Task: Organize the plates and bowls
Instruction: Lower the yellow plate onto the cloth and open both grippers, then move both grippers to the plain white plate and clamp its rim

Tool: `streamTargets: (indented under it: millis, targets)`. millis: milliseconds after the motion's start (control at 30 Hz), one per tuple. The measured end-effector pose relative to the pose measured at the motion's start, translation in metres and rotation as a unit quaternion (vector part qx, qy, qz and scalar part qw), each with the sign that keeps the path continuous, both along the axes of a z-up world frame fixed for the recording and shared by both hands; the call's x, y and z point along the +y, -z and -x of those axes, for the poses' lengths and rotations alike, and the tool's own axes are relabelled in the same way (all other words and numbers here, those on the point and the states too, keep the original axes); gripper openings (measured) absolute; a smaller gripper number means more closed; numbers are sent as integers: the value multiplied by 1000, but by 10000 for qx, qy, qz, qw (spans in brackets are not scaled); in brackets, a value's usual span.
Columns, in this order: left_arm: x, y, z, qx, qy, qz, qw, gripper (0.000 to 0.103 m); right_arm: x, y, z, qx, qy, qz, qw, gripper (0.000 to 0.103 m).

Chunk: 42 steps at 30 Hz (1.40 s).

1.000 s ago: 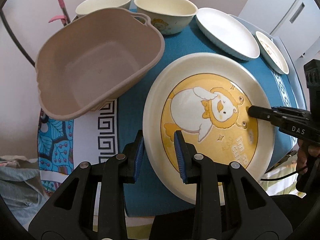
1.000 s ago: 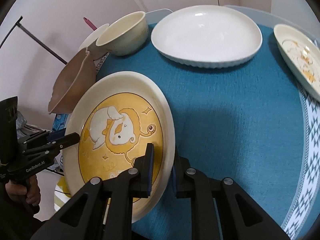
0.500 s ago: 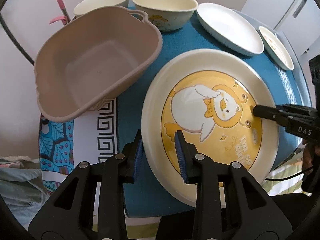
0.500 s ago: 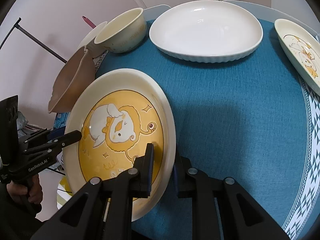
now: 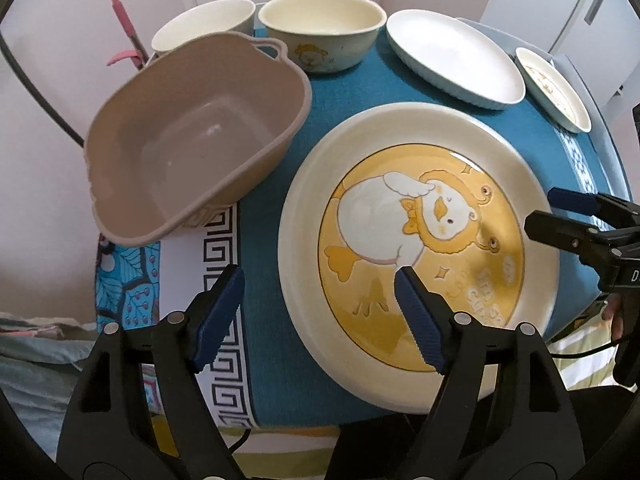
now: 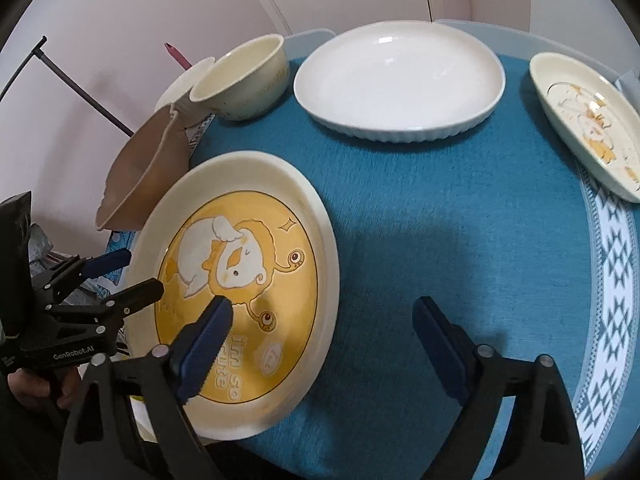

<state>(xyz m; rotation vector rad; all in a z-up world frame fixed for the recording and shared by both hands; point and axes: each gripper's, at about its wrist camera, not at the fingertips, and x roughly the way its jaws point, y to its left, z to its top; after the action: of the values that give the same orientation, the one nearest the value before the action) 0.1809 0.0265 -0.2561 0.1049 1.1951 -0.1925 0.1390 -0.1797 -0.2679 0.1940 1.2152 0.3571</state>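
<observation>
Now both tools gape astride the duck plate (image 5: pixel 416 248) rim.

Three plates sit on the table: a duck plate (image 5: pixel 420 256) near the front edge, a white plate (image 5: pixel 454 58) and a small printed plate (image 5: pixel 554 88) toward the far right corner. Two bowls (image 5: pixel 322 30) (image 5: pixel 204 26) (cream) line the far edge. One tan basin (image 5: pixel 192 140) overhangs the left edge.

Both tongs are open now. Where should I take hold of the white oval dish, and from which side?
Grip the white oval dish by its near rim, reaching over the bare blue cloth. The raised, fluted wall suits one finger inside, one outside; the cream bowl crowds its left.
</observation>
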Motion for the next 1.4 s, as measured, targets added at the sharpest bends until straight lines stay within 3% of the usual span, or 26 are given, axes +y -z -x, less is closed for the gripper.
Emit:
streamTargets:
  millis: [133, 200, 267, 300, 400, 500, 633, 767, 900, 1100, 1267, 1367, 1400]
  targets:
    - [2, -34, 6, -185, -90, 273, 9994, 76, -1, -28, 1, -336, -36, 175, 9993, 90]
    - [4, -64, 9, -539, -136, 400, 9977, 76, -3, -49, 0, -587, -100, 245, 9979, 90]
    - [3, -97, 14, -1060, -155, 444, 9932, 87, -5, -70, -1, -859, -135, 286, 9958, 90]
    - [2, -107, 15, -1259, -157, 448, 9909, 103, -7, -82, -2, -1008, -99, 282, 9945, 90]
    - [-3, -136, 9, -1726, -92, 540, 9835, 103, -13, -109, -8, -1194, 26, 109, 9928, 90]
    - [-12, -150, -6, -1723, -47, 779, 9819, 103, -19, -136, -17, -1309, -66, -20, 9914, 90]
    - [-20, -159, -24, -1626, -240, 948, 9818, 103, -35, -173, -40, -1626, -159, 320, 9860, 90]
    - [-31, -156, -40, -1408, -478, 1210, 9814, 103, -52, -186, -71, -1723, -172, 620, 9829, 90]
    - [-46, -139, -55, -1121, -854, 1370, 9805, 103, -66, -170, -106, -1482, -631, 718, 9843, 90]
    - [-78, -96, -83, -621, -1544, 1484, 9748, 103, -93, -119, -167, -788, -1361, 377, 9868, 90]
    - [-99, -56, -112, -309, -2012, 1301, 9704, 102, -102, -70, -206, -340, -1914, 205, 9807, 88]
    - [-103, -32, -125, -130, -2161, 1348, 9669, 88, -100, -36, -225, -1, -2340, 193, 9720, 74]
    - [-104, -21, -131, 25, -2211, 1361, 9657, 79, -100, -29, -228, 78, -2409, 199, 9703, 71]
